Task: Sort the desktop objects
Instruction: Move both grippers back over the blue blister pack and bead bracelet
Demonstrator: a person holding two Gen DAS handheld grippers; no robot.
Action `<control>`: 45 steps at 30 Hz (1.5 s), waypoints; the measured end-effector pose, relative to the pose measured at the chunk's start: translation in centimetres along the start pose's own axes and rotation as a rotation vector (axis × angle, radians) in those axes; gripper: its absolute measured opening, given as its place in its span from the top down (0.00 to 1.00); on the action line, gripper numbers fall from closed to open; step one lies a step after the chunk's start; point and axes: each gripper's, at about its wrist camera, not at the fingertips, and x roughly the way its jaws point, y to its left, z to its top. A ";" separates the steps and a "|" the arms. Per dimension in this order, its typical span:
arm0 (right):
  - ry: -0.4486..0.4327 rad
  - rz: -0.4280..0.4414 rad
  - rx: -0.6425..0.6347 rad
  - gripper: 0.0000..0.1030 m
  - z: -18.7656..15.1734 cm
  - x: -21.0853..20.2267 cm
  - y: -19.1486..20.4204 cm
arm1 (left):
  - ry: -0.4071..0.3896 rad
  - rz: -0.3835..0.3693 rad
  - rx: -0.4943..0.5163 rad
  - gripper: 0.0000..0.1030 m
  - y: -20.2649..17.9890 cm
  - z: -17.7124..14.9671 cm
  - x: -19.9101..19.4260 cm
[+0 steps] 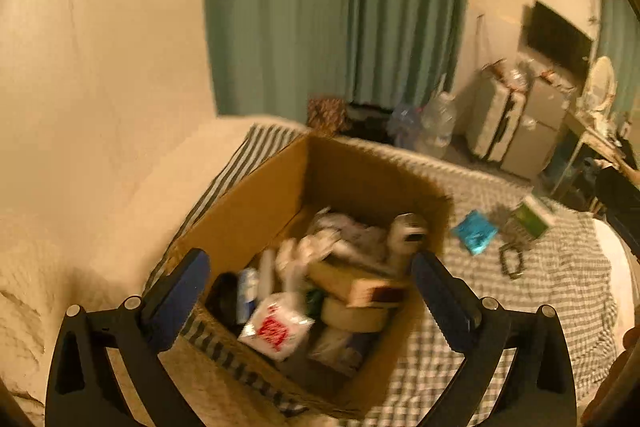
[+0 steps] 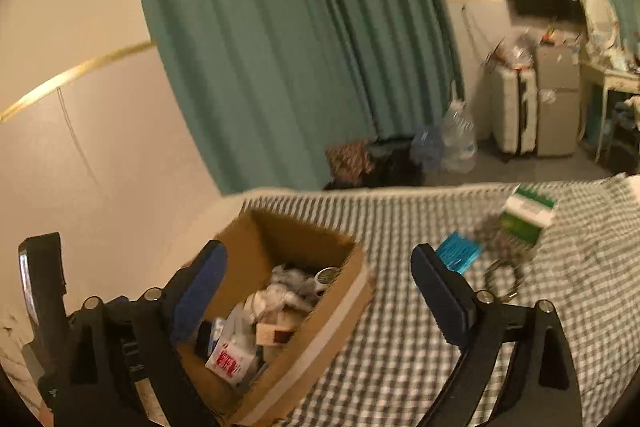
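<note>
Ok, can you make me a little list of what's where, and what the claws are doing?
surface: checked blanket
box: open, full of mixed stuff
in box: white packet with red print, tape roll
outside box: blue packet, green carton, dark loop
left claw: open, empty, over box
right claw: open, empty

Black tongs (image 1: pixel 310 283) with blue pads (image 1: pixel 442 291) and silver screws (image 1: pixel 490 303).
</note>
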 end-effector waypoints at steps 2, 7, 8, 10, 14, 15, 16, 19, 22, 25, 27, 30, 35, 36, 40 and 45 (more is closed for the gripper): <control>-0.050 -0.019 0.000 0.06 0.4 -2.4 -1.1 | -0.030 -0.024 0.029 0.00 -2.1 0.2 -1.4; -0.111 -0.081 0.009 0.03 0.8 -6.6 -4.6 | -0.046 -0.090 0.091 0.00 -7.1 -0.3 -2.7; -0.116 -0.096 0.018 0.02 0.7 -7.2 -5.5 | -0.049 -0.103 0.102 0.00 -8.2 -0.6 -2.8; -0.113 -0.123 0.032 0.02 0.3 -8.1 -7.1 | -0.047 -0.121 0.120 0.00 -10.0 -1.3 -2.9; -0.097 -0.179 0.071 0.02 -0.8 -8.6 -10.8 | -0.022 -0.161 0.182 0.00 -13.8 -2.4 -2.1; -0.092 -0.186 0.080 0.02 -1.1 -8.6 -11.7 | -0.019 -0.162 0.203 0.00 -14.7 -2.7 -1.7; -0.083 -0.195 0.092 0.02 -1.6 -8.3 -12.6 | -0.010 -0.162 0.222 0.00 -15.6 -3.1 -1.2; -0.047 -0.232 0.087 0.02 -3.1 -7.0 -14.3 | 0.054 -0.158 0.251 0.00 -17.5 -3.9 1.2; -0.005 -0.261 0.057 0.02 -4.8 -5.4 -16.0 | 0.103 -0.148 0.252 0.00 -18.9 -4.5 4.1; 0.041 -0.271 0.039 0.02 -6.3 -3.1 -17.5 | 0.144 -0.140 0.255 0.00 -20.3 -5.2 7.2; 0.076 -0.271 0.039 0.02 -7.2 -1.2 -18.7 | 0.154 -0.135 0.257 0.00 -21.1 -5.8 9.2; 0.137 -0.268 0.043 0.02 -8.1 2.3 -20.6 | 0.180 -0.118 0.275 0.00 -22.1 -6.3 12.5; 0.205 -0.261 0.066 0.02 -8.5 8.3 -23.6 | 0.203 -0.124 0.242 0.00 -22.7 -6.0 18.2; 0.213 -0.266 0.055 0.02 -8.5 9.3 -23.8 | 0.201 -0.128 0.239 0.00 -22.9 -5.9 19.1; 0.254 -0.273 0.032 0.02 -8.9 13.6 -25.2 | 0.184 -0.149 0.249 0.00 -24.1 -5.9 22.7; 0.278 -0.253 0.069 0.02 -9.9 16.8 -26.6 | 0.192 -0.147 0.285 0.00 -25.3 -6.2 26.8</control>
